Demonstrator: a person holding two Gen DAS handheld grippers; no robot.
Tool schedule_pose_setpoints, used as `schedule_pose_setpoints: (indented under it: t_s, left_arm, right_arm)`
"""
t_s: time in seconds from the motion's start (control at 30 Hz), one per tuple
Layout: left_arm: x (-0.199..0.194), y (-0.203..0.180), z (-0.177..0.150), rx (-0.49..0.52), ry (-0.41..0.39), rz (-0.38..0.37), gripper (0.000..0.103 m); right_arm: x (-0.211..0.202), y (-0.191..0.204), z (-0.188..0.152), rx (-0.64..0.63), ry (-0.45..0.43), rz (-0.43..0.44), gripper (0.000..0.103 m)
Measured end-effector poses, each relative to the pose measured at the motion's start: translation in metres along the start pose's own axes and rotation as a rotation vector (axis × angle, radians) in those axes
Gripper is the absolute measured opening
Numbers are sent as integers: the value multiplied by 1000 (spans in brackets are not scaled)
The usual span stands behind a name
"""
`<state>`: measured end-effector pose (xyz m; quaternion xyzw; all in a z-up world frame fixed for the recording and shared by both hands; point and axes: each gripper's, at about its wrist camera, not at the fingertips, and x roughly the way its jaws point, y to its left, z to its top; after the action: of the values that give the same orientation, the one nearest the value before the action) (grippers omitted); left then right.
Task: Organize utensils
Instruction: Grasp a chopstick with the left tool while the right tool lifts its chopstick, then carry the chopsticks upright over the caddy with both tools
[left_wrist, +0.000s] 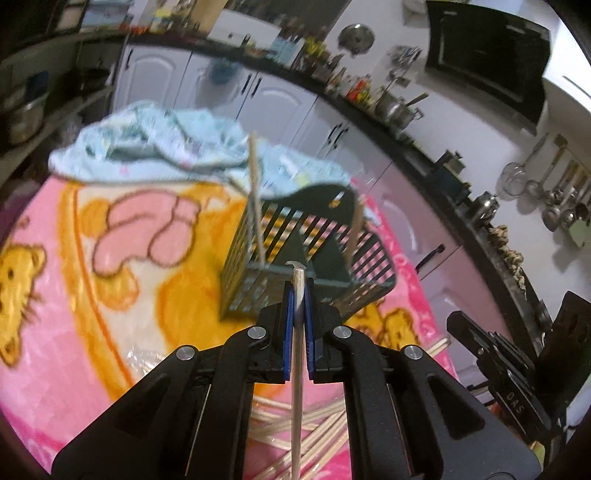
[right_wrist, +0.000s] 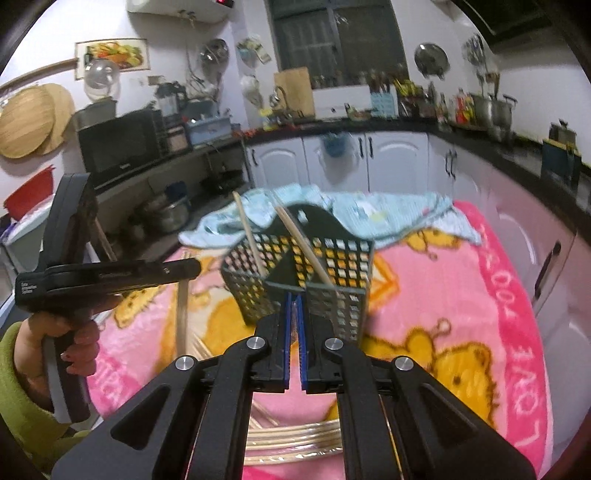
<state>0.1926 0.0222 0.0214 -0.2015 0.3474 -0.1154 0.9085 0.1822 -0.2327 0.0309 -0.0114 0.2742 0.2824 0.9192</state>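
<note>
White cabinets (right_wrist: 391, 162), dark window (right_wrist: 332, 40) — perhaps night

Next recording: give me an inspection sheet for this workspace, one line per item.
Surface: pink cartoon-print blanket covers the table.
Job's things: dark green slotted plastic utensil basket with two wooden chopsticks standing inside; loose chopsticks heaped near the grippers.
Clutter: light blue patterned cloth bunched behind the basket.
Grippers: left gripper shut on one chopstick; right gripper shut, whether on anything is unclear.
Cables: nothing seen.
Surroundings: kitchen, white cabinets, black counter crowded with pots and jars.
</note>
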Motion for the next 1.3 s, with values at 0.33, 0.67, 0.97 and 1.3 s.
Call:
schedule_pose_setpoints:
  t_s: [0.33, 0.67, 0.97, 1.3]
  left_arm:
    - [-31, -28, 26, 60, -105, -31, 3]
    - [-55, -56, 57, 110, -209, -40, 3]
    - [-73, -84, 86, 164, -313, -28, 3]
    - [-79, -109, 110, 217, -398, 3, 3]
  right_arm:
    - [-34, 20, 27, -50, -93, 20, 3]
    - [-61, 22, 54, -64, -173, 9, 3]
    - [-82, 30, 90, -80, -254, 30, 3]
    - [-90, 24, 133, -84, -322, -24, 3]
